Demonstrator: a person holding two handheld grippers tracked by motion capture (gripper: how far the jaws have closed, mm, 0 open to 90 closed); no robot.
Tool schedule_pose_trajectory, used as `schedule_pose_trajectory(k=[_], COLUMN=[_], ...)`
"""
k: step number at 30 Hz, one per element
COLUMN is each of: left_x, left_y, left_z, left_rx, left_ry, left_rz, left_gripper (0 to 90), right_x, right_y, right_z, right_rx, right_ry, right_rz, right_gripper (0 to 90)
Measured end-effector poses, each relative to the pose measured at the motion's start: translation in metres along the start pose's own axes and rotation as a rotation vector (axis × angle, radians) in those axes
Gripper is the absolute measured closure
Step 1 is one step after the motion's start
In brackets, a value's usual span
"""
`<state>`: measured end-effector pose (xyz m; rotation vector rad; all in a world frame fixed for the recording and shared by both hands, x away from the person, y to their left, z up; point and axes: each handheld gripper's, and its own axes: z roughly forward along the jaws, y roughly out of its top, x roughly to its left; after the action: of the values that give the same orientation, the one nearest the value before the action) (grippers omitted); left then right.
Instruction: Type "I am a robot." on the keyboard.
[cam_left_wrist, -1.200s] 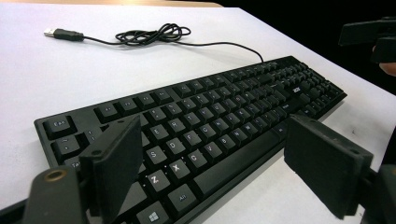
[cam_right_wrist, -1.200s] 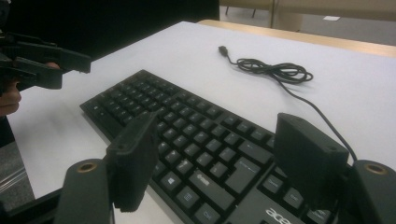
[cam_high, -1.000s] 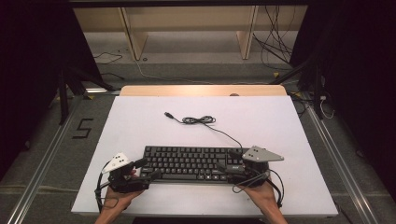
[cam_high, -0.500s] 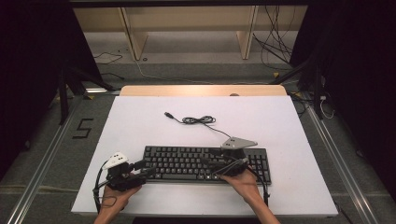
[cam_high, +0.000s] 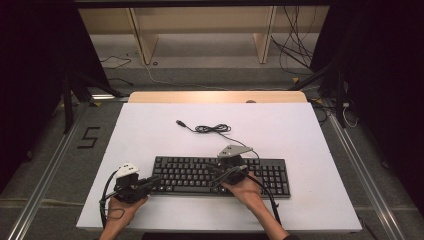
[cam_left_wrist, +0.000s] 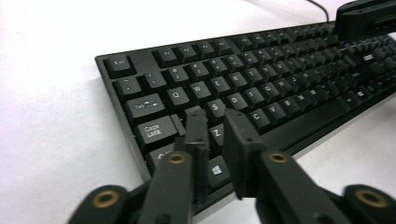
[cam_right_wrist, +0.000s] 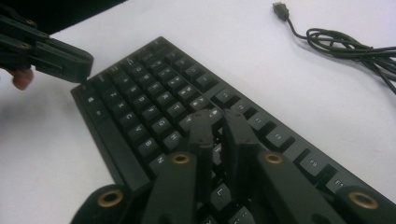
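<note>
Both jaws nearly together, the left hand-held gripper (cam_high: 150, 181) hovers at the keyboard's (cam_high: 200, 172) left end; the right hand-held gripper (cam_high: 220, 177) hovers mid-keyboard, on the desk (cam_high: 150, 130).

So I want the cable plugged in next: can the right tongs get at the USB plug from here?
Probably yes. The right tongs sit over the keyboard, and the USB plug lies on bare table beyond it, with nothing between.
</note>
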<state>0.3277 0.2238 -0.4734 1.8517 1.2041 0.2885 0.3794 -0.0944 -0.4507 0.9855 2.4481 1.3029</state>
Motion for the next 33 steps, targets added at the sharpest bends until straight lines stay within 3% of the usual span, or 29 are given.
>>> schedule_pose_trajectory(k=[6,16,33], left_x=[0.004,0.007,0.009], left_y=[0.001,0.0,0.0], left_z=[0.002,0.008,0.011], left_rx=[0.01,0.045,0.071], left_ry=[0.03,0.054,0.056], left_rz=[0.006,0.012,0.005], left_gripper=[88.5,88.9,88.9], right_x=[-0.001,-0.003,-0.001], right_y=[0.0,0.0,-0.001], right_z=[0.008,0.022,0.033], right_rx=[0.022,0.06,0.104], right_ry=[-0.013,-0.03,-0.041], right_rz=[-0.007,0.001,0.002], right_gripper=[89.5,90.0,90.0])
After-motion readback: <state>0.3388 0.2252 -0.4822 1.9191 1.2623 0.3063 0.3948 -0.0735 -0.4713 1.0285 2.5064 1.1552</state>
